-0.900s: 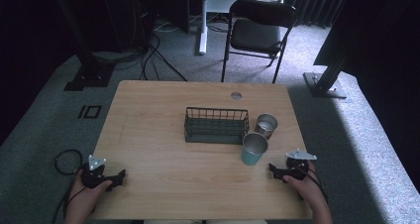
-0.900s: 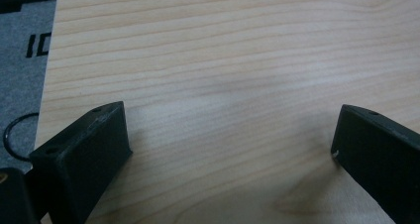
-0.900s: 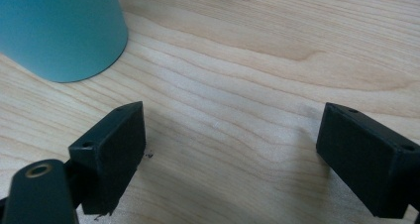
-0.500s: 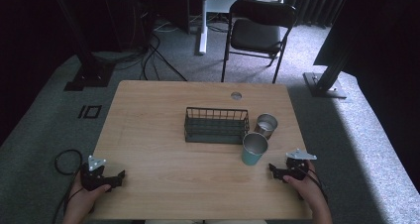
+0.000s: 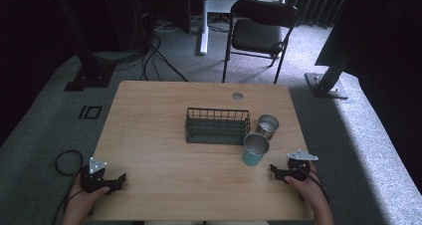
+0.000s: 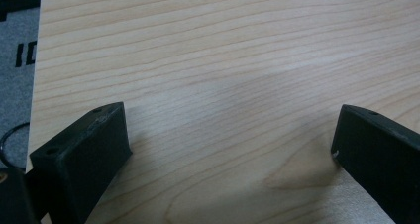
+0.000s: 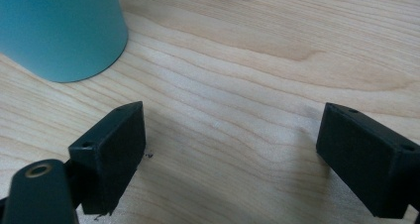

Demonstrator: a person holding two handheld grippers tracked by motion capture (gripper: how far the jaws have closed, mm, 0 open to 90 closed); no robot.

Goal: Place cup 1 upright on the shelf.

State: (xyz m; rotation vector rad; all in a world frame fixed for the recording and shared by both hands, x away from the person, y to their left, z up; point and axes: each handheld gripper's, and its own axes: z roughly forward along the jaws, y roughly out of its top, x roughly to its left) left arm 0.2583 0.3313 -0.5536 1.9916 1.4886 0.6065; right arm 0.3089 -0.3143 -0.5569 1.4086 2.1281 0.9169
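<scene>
High view: both grippers rest low on the wooden table (image 5: 164, 120), jaws spread wide, nothing held.
Teal cup (image 5: 255, 149) stands at 10 o'clock of right gripper (image 5: 276, 171), near, apart; steel cup (image 5: 267, 126) and wire basket (image 5: 217, 126) beyond. Left gripper (image 5: 118, 180) well apart at 8 o'clock of basket. Right gripper view: teal cup cut off at top; smooth wall, pale wood grain.

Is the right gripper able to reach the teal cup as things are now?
Probably yes. The right gripper rests on the table with its jaws open, and the teal cup stands just ahead of it, with bare wood between them. The wire basket sits behind the cup, out of the way.
</scene>
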